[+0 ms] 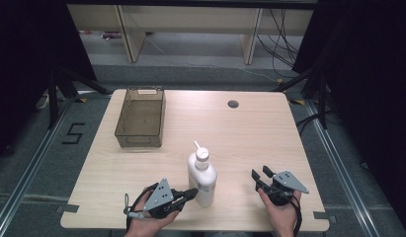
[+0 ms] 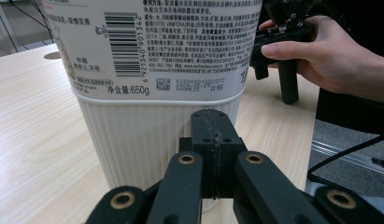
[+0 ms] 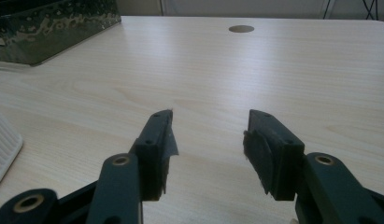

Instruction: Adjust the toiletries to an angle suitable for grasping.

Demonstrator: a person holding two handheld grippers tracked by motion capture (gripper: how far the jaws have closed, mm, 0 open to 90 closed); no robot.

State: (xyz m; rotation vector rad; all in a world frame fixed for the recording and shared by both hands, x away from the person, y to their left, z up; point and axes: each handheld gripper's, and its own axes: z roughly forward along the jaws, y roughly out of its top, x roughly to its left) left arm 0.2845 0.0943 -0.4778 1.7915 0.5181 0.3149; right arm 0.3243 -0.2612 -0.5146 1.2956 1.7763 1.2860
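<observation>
white pump bottle (image 1: 202, 178) upright on counter (image 1: 250, 133), near edge | left tool (image 1: 189, 193) pressed closed, tips at bottle's ribbed base, nearer | right tool (image 1: 260, 176) gaping wide, empty, off to bottle's right

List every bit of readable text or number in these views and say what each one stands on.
"净含量:650g": white pump bottle, back label.
"6 921340 901342": under the barcode on that label, read sideways.
"5": black mark on the floor left of the table.
Small-print paragraph and the digits beside the QR code: too small to read.
</observation>
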